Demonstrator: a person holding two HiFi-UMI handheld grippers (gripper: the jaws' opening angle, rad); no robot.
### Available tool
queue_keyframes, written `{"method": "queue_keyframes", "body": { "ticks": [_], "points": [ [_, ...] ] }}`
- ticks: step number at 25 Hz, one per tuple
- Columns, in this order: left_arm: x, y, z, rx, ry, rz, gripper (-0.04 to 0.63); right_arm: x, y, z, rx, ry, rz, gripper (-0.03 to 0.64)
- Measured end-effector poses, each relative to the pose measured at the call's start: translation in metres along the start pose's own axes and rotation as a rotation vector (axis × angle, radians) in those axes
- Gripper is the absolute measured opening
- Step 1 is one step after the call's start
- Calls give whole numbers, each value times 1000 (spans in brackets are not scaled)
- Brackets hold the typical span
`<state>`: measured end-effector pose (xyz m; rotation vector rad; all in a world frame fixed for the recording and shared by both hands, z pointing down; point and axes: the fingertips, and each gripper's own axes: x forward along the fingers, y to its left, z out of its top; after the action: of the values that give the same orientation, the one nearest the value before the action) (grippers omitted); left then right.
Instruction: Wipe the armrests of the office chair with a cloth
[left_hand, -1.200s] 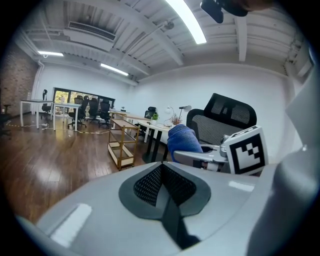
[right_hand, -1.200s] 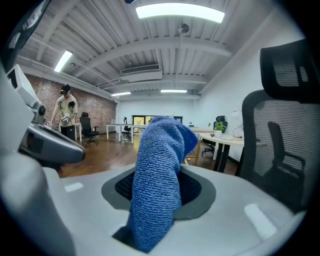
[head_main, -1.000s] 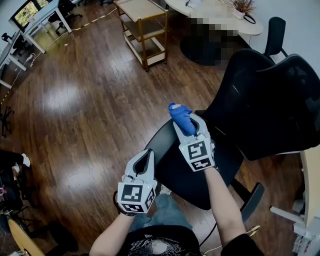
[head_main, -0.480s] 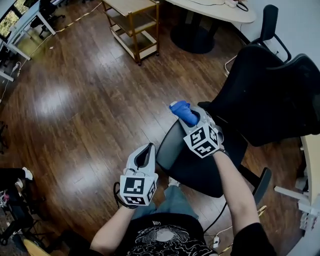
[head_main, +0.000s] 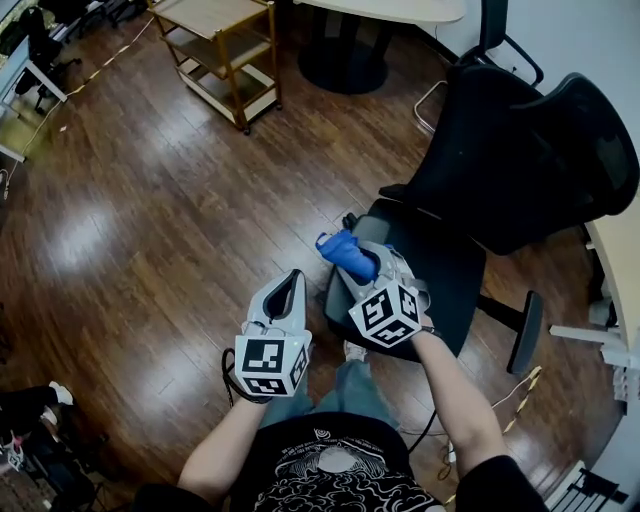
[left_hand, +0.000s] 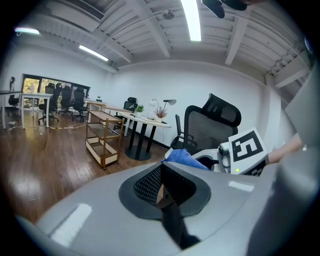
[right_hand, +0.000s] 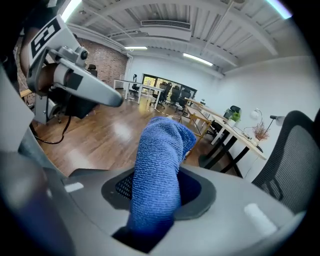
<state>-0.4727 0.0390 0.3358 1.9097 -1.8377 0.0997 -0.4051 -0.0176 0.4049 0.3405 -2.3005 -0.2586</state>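
Right gripper (head_main: 358, 262) pinches the cloth (head_main: 342, 252), jutting lengthwise past its jaws.

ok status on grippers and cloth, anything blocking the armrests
Right gripper shut on blue cloth, over the office chair seat's front edge. Left gripper shut, empty, beside it. Cloth not on an armrest; nothing seen in the way.
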Motion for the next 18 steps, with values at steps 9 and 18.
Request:
{"method": "queue_keyframes", "body": {
  "ticks": [9, 18],
  "points": [
    [-6, 4, -6, -2, 14, -63, 5, -23, 51, 4, 71, 4, -31, 148],
    [-16, 1, -4, 8, 5, -102, 5, -43, 92, 2, 127, 4, -58, 149]
  ]
}}
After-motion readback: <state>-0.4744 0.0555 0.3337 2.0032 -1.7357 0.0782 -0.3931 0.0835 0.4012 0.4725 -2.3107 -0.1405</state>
